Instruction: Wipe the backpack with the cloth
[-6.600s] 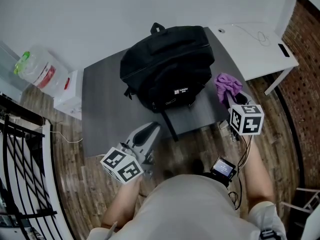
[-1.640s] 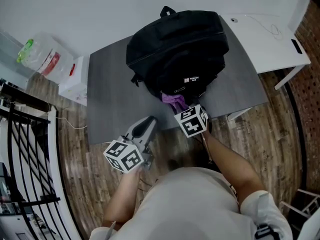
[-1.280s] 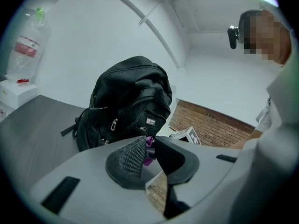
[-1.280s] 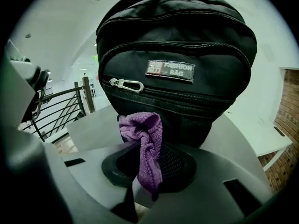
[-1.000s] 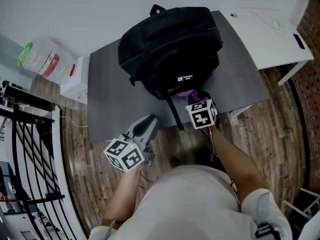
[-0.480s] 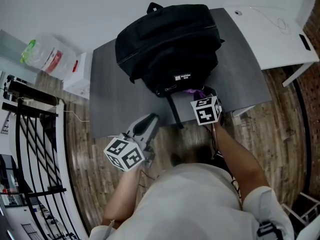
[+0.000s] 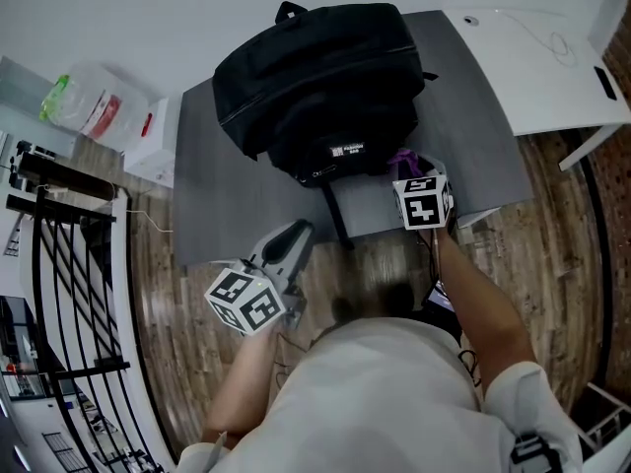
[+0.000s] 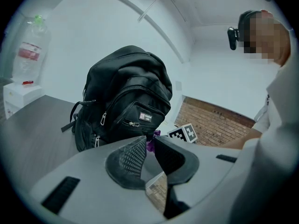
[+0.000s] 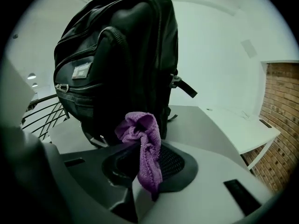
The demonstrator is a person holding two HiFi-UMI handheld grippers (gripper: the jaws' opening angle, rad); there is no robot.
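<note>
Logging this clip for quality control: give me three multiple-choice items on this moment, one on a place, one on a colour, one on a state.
1. Where does the backpack stand? A) on the grey table B) on the wood floor C) on the white desk
2. What colour is the cloth? A) yellow B) purple C) white
3. The right hand-held gripper is: A) open and empty B) shut on the cloth C) shut on a strap

Answers: 1 A, the head view shows it on the grey top; 2 B, its folds show purple; 3 B, the cloth is pinched between its jaws.
</note>
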